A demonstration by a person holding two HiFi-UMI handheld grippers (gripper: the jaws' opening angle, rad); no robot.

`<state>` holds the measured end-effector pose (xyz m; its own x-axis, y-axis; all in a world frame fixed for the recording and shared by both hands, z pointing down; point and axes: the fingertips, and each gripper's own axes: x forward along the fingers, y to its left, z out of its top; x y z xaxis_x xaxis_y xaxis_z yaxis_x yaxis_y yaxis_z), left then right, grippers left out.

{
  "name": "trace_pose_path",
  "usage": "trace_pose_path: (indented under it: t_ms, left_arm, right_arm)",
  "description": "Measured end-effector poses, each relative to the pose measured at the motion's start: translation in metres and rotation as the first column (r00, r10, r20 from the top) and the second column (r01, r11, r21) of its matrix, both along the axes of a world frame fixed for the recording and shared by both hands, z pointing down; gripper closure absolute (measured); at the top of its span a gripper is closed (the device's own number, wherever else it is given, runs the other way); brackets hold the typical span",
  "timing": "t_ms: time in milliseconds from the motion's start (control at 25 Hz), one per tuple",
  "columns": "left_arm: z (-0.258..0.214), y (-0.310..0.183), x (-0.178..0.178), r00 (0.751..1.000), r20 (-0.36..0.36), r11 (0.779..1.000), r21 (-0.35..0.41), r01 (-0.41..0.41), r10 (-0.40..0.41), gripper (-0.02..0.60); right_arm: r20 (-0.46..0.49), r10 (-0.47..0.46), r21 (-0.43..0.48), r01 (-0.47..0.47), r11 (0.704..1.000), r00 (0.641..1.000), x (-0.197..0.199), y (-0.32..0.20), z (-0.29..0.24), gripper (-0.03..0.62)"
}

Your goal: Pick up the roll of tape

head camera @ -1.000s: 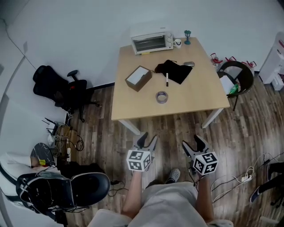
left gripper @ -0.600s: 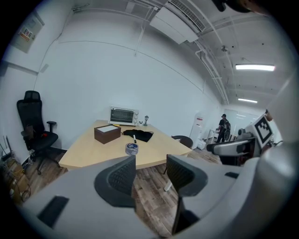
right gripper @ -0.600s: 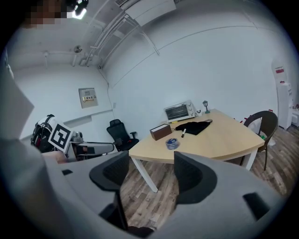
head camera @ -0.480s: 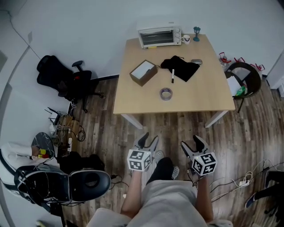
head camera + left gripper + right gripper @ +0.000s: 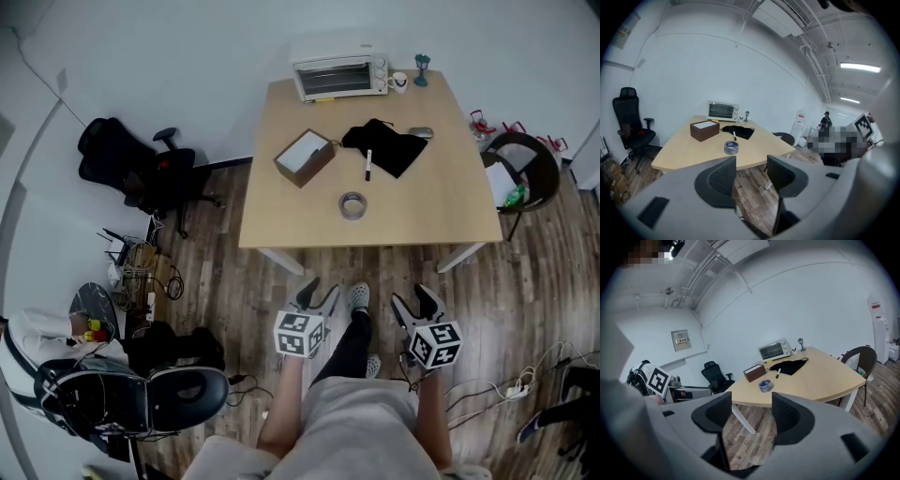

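The roll of tape [image 5: 352,205] lies flat on the light wooden table [image 5: 281,216], near its front edge; it also shows as a small bluish ring, the tape [image 5: 731,147] in the left gripper view and the tape [image 5: 765,386] in the right gripper view. My left gripper [image 5: 315,298] and right gripper [image 5: 416,303] hover over the wooden floor, well short of the table. Both point toward the table. The left gripper [image 5: 751,174] is open and empty. The right gripper [image 5: 751,417] has its jaws closing a little, still apart, nothing between them.
On the table stand a brown box [image 5: 304,157], a black cloth [image 5: 384,146] with a marker [image 5: 367,165], a toaster oven [image 5: 338,75], a mug [image 5: 400,82] and a small ornament [image 5: 423,69]. A black office chair [image 5: 131,169] stands left, a dark chair [image 5: 525,169] right. Cables [image 5: 525,375] lie on the floor.
Both grippers have come a little closer to the table, which now sits lower and nearer in the head view. A leg and shoe have stepped forward between the grippers.
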<state>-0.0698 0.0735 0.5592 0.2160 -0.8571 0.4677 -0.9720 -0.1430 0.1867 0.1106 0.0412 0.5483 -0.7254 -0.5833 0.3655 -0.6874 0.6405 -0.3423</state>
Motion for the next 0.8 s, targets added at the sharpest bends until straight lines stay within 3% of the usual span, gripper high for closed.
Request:
trace_pose_path:
  t_ms: [440,800]
  left_arm:
    - [-0.012,-0.126,-0.014,1.0,-0.011,1.0,0.028,-0.008,0.008,0.374]
    - [0.004,-0.226,-0.035,0.996,-0.029,0.996,-0.024,-0.082,0.081,0.37]
  right_arm:
    - [-0.079,0.025,-0.069,-0.031,0.997,0.997,-0.013,-0.098,0.021,0.326]
    - [-0.101,0.045,-0.135,-0.058,0.989,0.994,-0.045,-0.185,0.026,0.329]
